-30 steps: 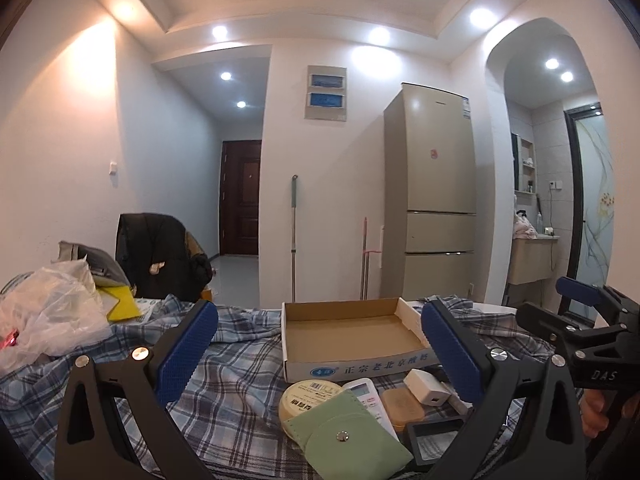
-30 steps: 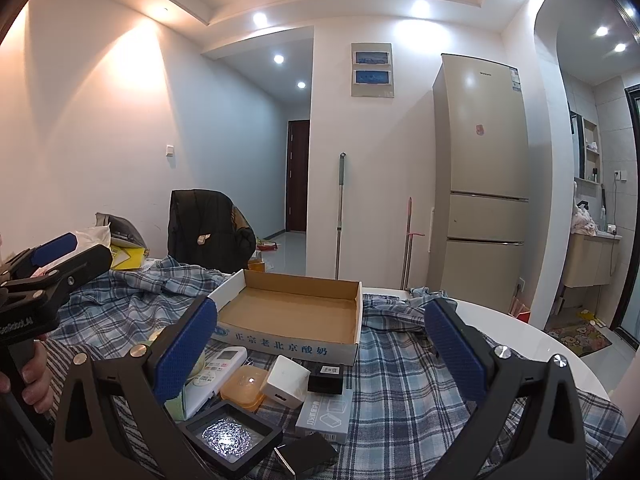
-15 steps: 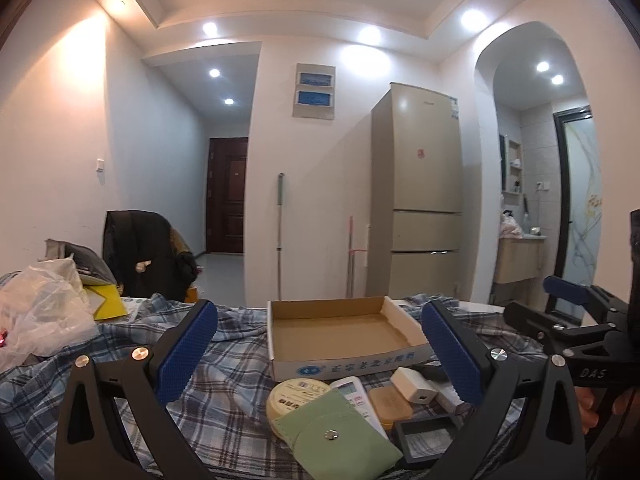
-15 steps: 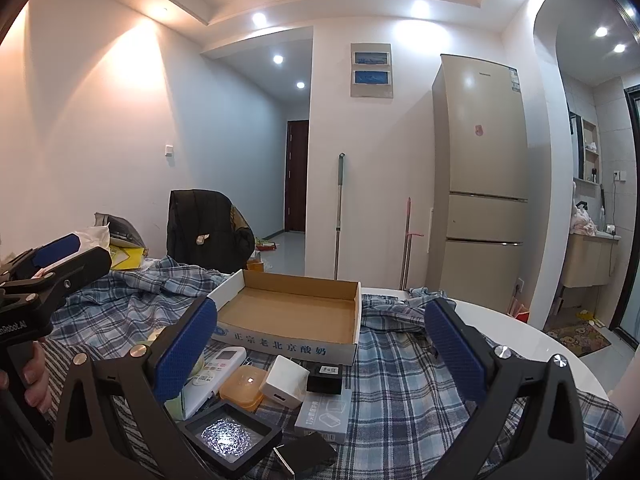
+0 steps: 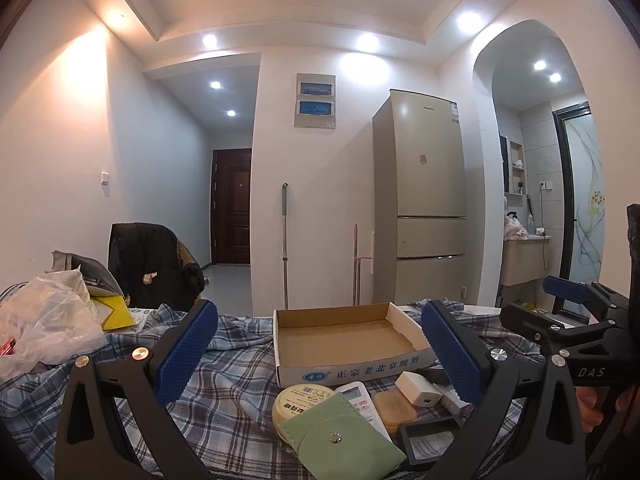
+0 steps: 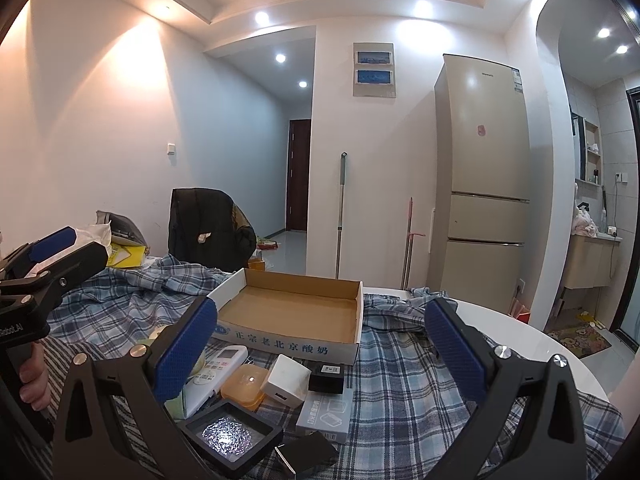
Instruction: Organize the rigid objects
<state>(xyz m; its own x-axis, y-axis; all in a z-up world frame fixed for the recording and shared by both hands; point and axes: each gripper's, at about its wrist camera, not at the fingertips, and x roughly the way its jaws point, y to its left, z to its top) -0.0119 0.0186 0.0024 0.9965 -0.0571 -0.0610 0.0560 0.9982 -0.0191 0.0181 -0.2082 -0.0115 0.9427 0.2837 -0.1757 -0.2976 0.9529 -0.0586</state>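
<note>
Left gripper held level above the plaid cloth, jaws spread wide and empty, the fingers of a hand curled round its grip at 9 o'clock in the right view. Right gripper likewise level, wide apart, gripping nothing. Small items cluster between the jaws: green pouch at 6 o'clock, white charger and orange case near centre; the empty cardboard box lies beyond them at 12 o'clock

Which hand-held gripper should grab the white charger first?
Right, probably. The charger lies between its open jaws, nearly centred, nothing over it. In the left view it sits off beside the right finger.
</note>
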